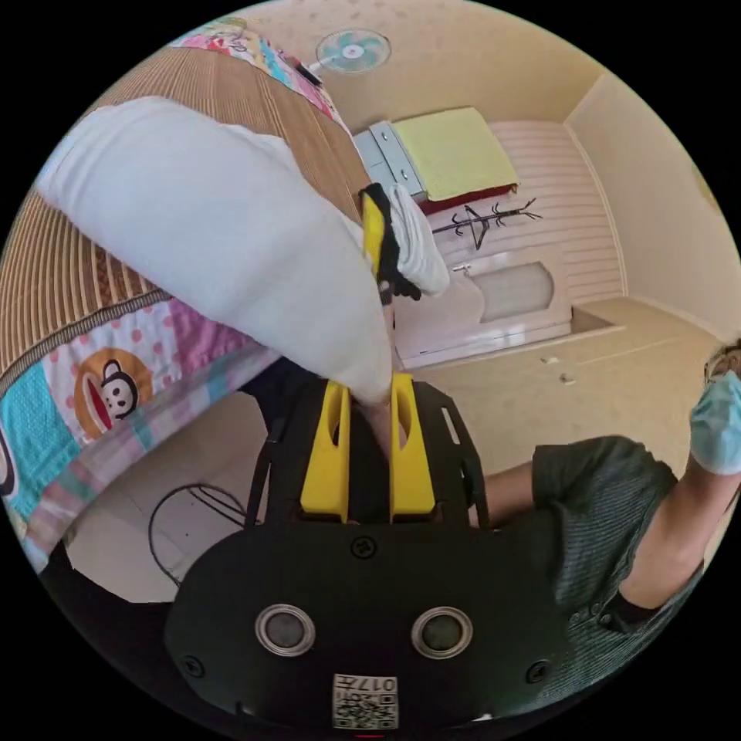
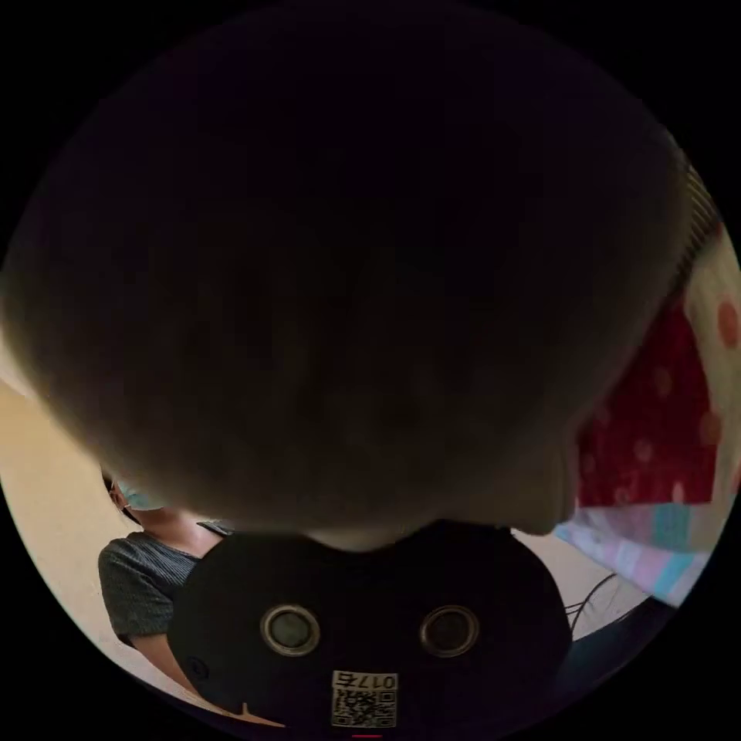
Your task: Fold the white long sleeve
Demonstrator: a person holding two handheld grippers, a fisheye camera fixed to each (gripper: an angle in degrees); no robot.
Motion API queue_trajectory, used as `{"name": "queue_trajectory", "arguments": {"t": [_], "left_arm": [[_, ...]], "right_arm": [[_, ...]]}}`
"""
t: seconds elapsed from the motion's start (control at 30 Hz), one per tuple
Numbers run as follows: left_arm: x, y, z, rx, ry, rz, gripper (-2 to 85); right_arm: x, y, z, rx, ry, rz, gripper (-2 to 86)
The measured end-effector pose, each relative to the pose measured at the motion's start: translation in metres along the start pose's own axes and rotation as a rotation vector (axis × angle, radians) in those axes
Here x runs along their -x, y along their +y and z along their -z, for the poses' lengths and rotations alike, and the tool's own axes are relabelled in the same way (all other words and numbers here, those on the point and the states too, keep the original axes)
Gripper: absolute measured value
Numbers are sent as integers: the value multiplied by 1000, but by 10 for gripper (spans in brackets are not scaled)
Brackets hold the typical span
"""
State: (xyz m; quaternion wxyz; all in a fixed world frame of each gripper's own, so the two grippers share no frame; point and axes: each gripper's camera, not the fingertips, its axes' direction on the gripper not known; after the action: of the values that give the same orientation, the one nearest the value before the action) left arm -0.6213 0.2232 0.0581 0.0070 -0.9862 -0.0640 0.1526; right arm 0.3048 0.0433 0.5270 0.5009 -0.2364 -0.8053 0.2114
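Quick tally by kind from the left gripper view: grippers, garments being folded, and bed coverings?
Grippers: 2, the left gripper and the right gripper, each pinching the garment
White long sleeve garments: 1
Bed coverings: 2, a woven bamboo mat and a cartoon-print sheet
Total: 5

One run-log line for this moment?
left gripper: shut on white long-sleeve garment | right gripper: grips same garment | woven bamboo mat: beneath
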Motion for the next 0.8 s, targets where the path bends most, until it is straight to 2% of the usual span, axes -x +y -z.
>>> {"name": "queue_trajectory", "arguments": {"t": [0.07,0.17,0.23,0.37,0.43,0.53,0.6,0.67,0.8], "left_arm": [[-27,23,-3,24,12,-98,13],[-34,45,-4,24,-157,-96,70],[-27,52,-2,28,-200,-66,93],[4,56,4,-19,-84,17,99],[13,55,3,-39,-78,44,90],[23,48,-7,-49,-98,63,81],[30,42,-18,-35,-88,82,78],[35,37,-31,-38,-64,96,74],[32,32,-51,-32,-83,108,68]], "right_arm": [[18,-25,-1,3,-4,87,214],[99,-77,16,-16,86,345,198],[162,-105,38,-64,145,488,190],[278,-161,130,-275,275,611,171],[301,-180,181,-386,317,579,163],[302,-198,276,-483,482,453,149],[266,-176,353,-641,599,188,136],[244,-136,388,-731,702,30,125],[236,-33,382,-775,829,122,98]]}}
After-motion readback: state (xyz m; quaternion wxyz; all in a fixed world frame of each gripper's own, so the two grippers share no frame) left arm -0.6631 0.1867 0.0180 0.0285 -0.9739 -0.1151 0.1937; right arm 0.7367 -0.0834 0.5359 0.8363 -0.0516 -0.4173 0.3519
